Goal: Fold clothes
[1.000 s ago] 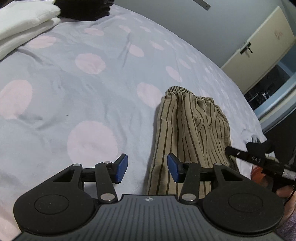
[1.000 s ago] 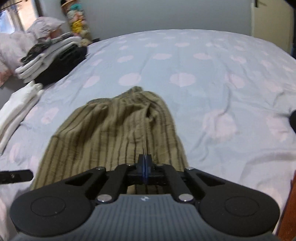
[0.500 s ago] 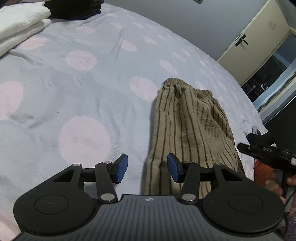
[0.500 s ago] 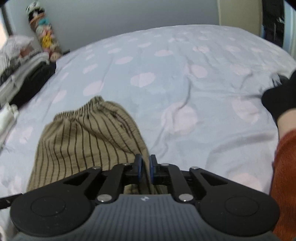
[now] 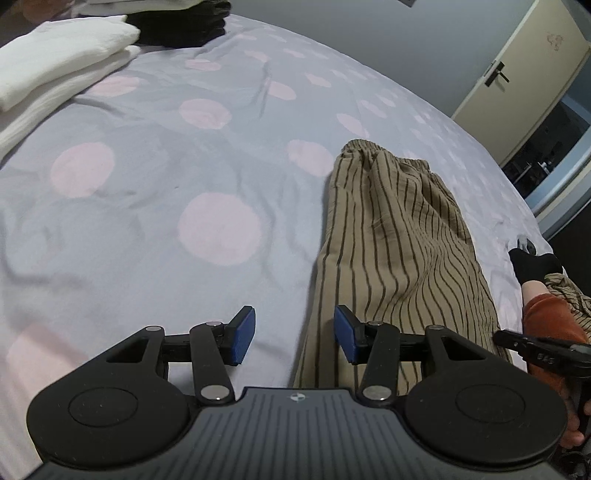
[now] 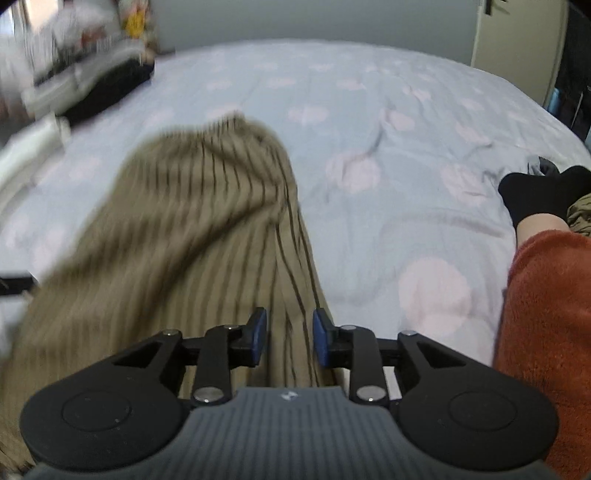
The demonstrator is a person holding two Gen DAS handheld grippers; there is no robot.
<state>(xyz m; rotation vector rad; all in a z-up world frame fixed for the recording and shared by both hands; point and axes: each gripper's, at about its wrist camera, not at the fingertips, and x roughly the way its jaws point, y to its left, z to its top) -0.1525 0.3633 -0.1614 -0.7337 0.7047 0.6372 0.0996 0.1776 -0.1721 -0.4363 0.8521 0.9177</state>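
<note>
Left gripper (image 5: pixel 294 336): the jaws are standing wide apart and gripping nothing; the blue pads (image 5: pixel 243 335) are bracketing the near left edge of the trousers (image 5: pixel 395 254), one pad over bare sheet (image 5: pixel 155 206), the other over cloth.
Right gripper (image 6: pixel 289 338): the jaws are standing partly apart, with a fold of the trousers (image 6: pixel 207 236) running between the pads (image 6: pixel 258 336); no pad appears to be pressing on it. This view is blurring with motion, so contact cannot be told for certain.
Step in hand (judgement): both grippers are lining up on the near end of the garment for a fresh grip before a lengthwise fold.
Method (judgement): each gripper should be closing on one near corner, taking all layers; the two should be lifting level and carrying the near end toward the waistband, keeping the side edges aligned.
Risk (judgement): a grip catching only the top layer would be skewing the fold.
Trousers, location: lying flat on the sheet, just ahead of both grippers.
Trousers, long axis: running away from the grippers, near to far.
Trousers, heading: the gathered waistband (image 5: pixel 380 153) is pointing to the far end.
Person: a leg in rust cloth (image 6: pixel 546 314) and a black sock (image 6: pixel 535 194) are resting at the right, near the garment.
Far left: folded white cloth (image 5: pixel 62 74) and a dark pile (image 5: pixel 184 26) are lying well apart from the trousers.
</note>
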